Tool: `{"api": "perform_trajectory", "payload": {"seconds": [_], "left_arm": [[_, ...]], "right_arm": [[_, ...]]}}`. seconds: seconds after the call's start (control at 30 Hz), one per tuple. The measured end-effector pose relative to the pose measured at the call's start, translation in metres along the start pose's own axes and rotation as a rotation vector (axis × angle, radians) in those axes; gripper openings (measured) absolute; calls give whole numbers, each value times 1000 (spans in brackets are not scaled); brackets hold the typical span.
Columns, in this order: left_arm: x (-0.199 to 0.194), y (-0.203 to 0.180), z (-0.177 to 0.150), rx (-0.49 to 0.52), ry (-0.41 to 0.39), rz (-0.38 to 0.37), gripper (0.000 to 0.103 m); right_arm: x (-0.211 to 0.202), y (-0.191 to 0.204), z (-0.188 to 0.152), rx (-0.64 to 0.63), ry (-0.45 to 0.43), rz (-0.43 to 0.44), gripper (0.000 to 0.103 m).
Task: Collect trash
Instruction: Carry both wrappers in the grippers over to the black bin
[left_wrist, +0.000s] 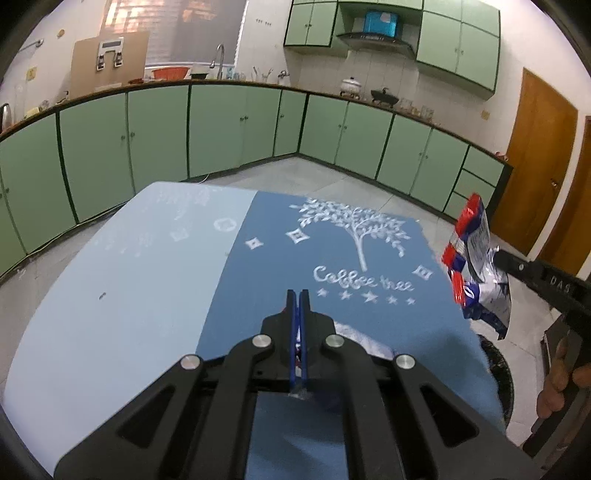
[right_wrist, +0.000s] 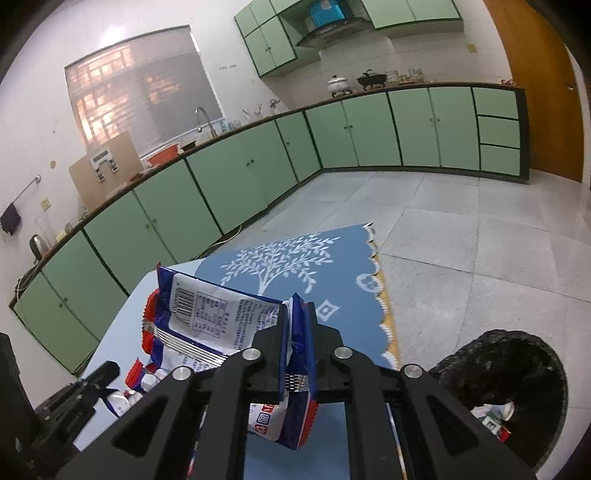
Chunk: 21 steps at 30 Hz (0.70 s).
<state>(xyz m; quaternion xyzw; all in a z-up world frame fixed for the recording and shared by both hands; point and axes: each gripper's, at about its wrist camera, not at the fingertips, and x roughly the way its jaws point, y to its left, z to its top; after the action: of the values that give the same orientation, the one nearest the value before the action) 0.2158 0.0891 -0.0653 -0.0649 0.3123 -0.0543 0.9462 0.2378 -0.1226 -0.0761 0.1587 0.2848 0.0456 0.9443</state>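
My right gripper (right_wrist: 297, 308) is shut on a red, blue and white snack wrapper (right_wrist: 207, 317) and holds it above the table's right edge. The same wrapper (left_wrist: 476, 258) hangs at the right of the left wrist view, held by the right gripper (left_wrist: 498, 256). My left gripper (left_wrist: 299, 295) is shut on a thin blue wrapper (left_wrist: 297, 350) pinched between its jaws above the blue tablecloth (left_wrist: 332, 258). In the right wrist view the left gripper (right_wrist: 107, 369) shows at lower left with that small wrapper (right_wrist: 136, 384). A black-lined trash bin (right_wrist: 517, 373) stands on the floor at the right, with some trash inside.
The table (left_wrist: 110, 295) is light blue with a darker cloth printed with a white tree. The bin's rim (left_wrist: 498, 369) shows beside the table's right edge. Green kitchen cabinets (left_wrist: 221, 129) line the walls. A wooden door (left_wrist: 539, 166) is at the right.
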Motion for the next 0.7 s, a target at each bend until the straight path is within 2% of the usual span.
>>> {"api": "perform_trajectory", "payload": {"seconds": [0.3,0.7], "left_arm": [[-7,-31,4,39,-21,-78,0],[-13,-135,17,139,-60,-303,0]], "right_arm": [[-33,-42,-1,40,-31,-82,9],[-85,-128,-17,123,-51,-237,9]]}}
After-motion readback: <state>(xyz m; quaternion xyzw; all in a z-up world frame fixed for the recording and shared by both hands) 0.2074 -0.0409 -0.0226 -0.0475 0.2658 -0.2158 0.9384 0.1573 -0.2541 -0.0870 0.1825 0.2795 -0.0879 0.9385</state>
